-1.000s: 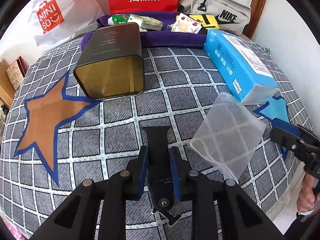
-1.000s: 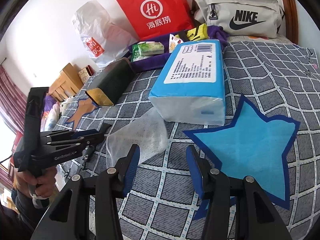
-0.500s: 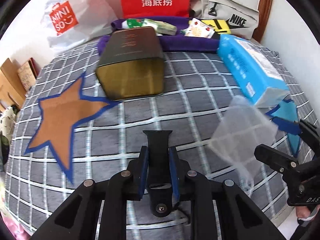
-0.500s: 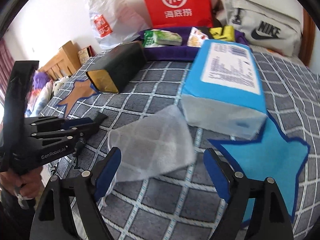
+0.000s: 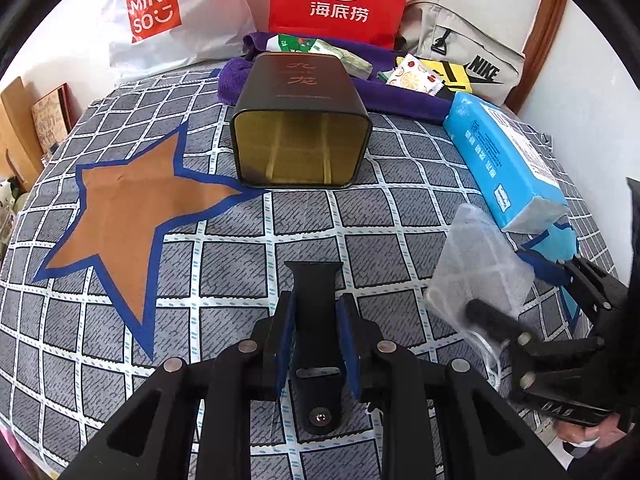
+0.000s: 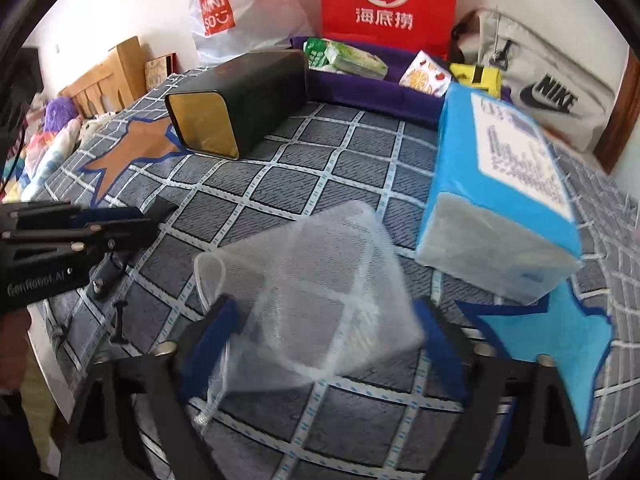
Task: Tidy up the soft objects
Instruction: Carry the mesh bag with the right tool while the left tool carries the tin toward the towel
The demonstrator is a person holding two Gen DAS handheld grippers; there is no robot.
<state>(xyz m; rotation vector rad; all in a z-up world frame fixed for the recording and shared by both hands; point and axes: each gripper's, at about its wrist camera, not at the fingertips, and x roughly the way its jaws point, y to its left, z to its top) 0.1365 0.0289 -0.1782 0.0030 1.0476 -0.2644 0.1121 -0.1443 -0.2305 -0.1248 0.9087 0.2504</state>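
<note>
Right wrist view: right tool spread wide around mesh bag, lying on bed beside tissue pack. Left tool clamped on black strap. Risk: thin mesh might slip or bunch if pinched shallowly.

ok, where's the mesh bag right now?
The mesh bag lies on the bedspread between the open right gripper's fingers, just left of the blue tissue pack; in the left wrist view it sits far right.
</note>
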